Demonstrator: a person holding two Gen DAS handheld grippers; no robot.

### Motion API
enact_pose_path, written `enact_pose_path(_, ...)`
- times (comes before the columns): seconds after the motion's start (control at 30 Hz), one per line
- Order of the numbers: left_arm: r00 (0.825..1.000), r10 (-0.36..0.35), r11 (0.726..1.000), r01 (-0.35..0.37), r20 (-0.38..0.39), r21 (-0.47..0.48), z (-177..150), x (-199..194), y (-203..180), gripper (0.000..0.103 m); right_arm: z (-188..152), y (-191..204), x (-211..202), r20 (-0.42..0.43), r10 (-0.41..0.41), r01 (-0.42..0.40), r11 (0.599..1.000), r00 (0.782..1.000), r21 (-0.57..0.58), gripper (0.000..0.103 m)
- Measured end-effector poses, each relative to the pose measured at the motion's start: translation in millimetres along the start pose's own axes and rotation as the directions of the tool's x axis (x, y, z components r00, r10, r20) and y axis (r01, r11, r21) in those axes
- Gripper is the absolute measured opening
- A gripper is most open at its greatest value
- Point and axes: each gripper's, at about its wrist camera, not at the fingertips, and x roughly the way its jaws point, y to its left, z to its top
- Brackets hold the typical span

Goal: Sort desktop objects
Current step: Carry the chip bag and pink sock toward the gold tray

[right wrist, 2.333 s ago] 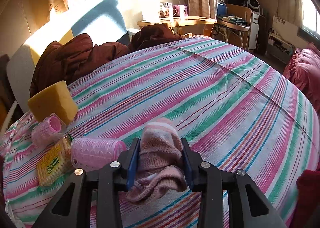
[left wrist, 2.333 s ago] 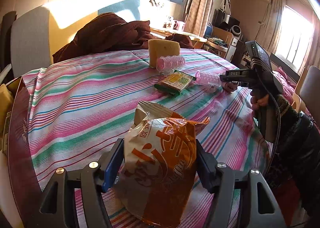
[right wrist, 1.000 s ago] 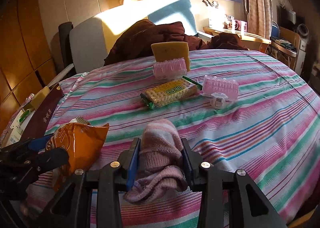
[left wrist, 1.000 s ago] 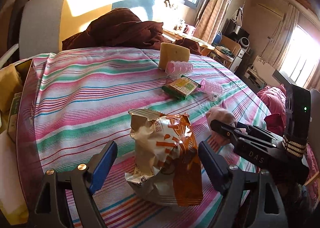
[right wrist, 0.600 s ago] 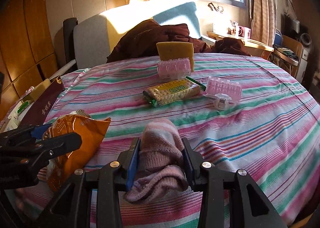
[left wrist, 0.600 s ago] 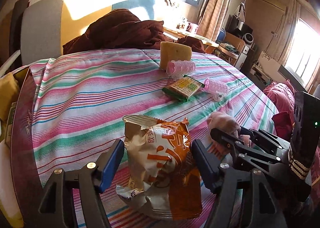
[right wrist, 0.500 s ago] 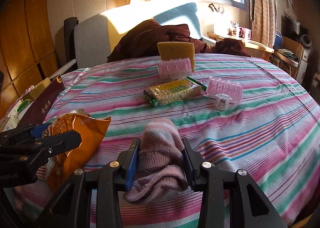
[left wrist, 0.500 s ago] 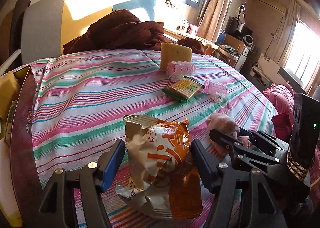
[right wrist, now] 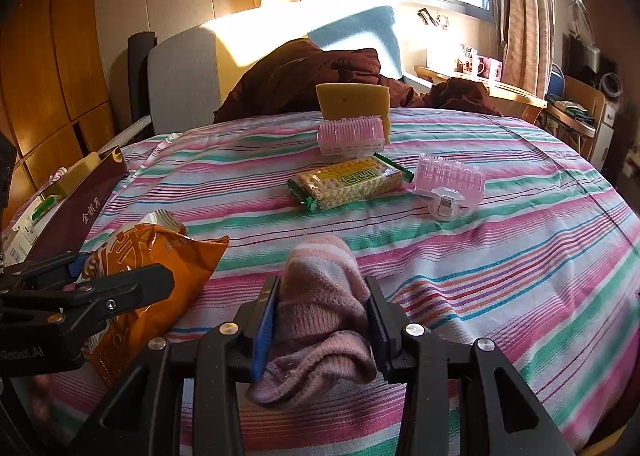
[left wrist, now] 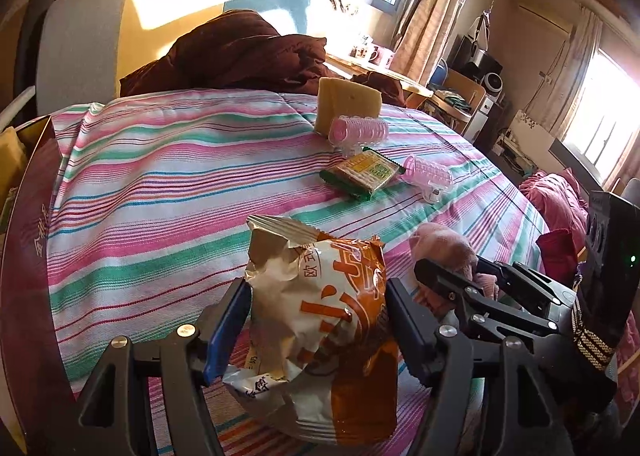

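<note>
Since the earlier frame, left gripper (left wrist: 316, 320) has closed and now pinches the snack bag (left wrist: 324, 328). Right gripper (right wrist: 320, 320) beside it clamps the pink sock (right wrist: 320, 308); ahead, biscuits (right wrist: 348, 182), rollers (right wrist: 352, 134) and sponge (right wrist: 352, 100) look unsorted.

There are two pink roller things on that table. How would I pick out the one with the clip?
Start at the yellow sponge standing at the far side of the striped tablecloth, then come forward to the cracker packet. The clip roller lies just right of it, with a clear clip in front; the other roller leans against the sponge.

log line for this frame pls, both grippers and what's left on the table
left gripper: shut on snack bag | right gripper: shut on pink sock | on cloth: cracker pack, two pink rollers, sponge
</note>
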Motion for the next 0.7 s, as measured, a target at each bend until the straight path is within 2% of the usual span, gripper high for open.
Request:
enact_pose_path(0.1, 0.999, 0.029, 0.999, -0.029, 0.014, 0.028, -1.4, -3.1, -4.3, 0.064, 0.2, -0.3, 0.4, -0.004, 0.000, 0.000, 1.000, 1.000, 0.002, 0.043)
enact_pose_path(0.23, 0.998, 0.052, 0.997, -0.054, 0.036, 0.057, -5.6, -7.2, -8.6, 0.063, -0.1, 2.9, -0.2, -0.004, -0.008, 0.008, 1.000, 1.000, -0.014, 0.043)
enact_pose_path(0.7, 0.998, 0.049, 0.998, -0.050, 0.047, 0.040, -23.5, -34.1, -1.2, 0.062, -3.7, 29.3, -4.0, -0.011, 0.018, -0.019, 0.996, 1.000, -0.082, 0.041)
